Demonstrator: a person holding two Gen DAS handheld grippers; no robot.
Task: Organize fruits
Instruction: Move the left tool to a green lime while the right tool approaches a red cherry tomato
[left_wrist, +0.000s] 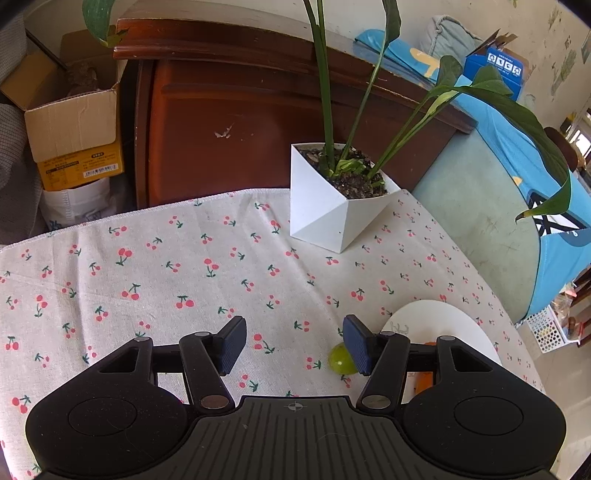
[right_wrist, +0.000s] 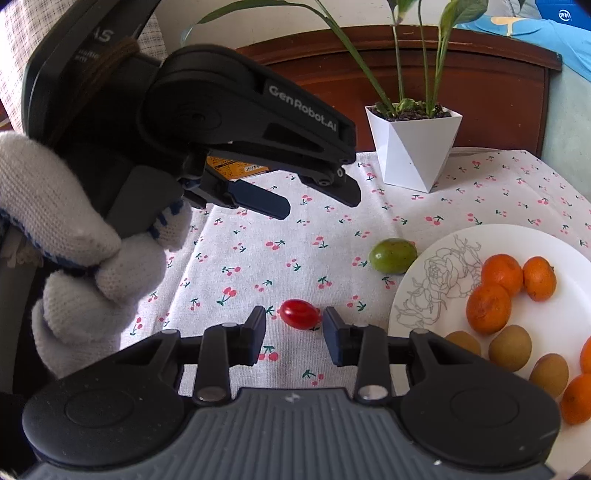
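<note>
Fruits first: red cherry tomato (right_wrist: 299, 314) lies on the cherry-print cloth (right_wrist: 240, 258), just ahead of my right tongs (right_wrist: 294, 320), roughly between the two fingertips but nearer the right one; pads not touching it that I can see. Its long axis runs across the picture, left-right, slightly tilted down to the right. Right jaws apart, nothing clamped.

Green oval fruit (right_wrist: 393, 255) sits on the cloth further out, just beside the white plate (right_wrist: 436, 266) rim, long axis also roughly left-right. In the left wrist view the same green fruit (left_wrist: 341, 360) is partly hidden behind the right fingertip of my left tongs (left_wrist: 294, 341), outside the gap. Left jaws wide apart, empty.

Plate holds oranges (right_wrist: 489, 308) and brownish-green fruits (right_wrist: 510, 348). White faceted plant pot (right_wrist: 413, 147) stands at the far edge. My gloved left hand (right_wrist: 74, 258) grips the left tongs.
</note>
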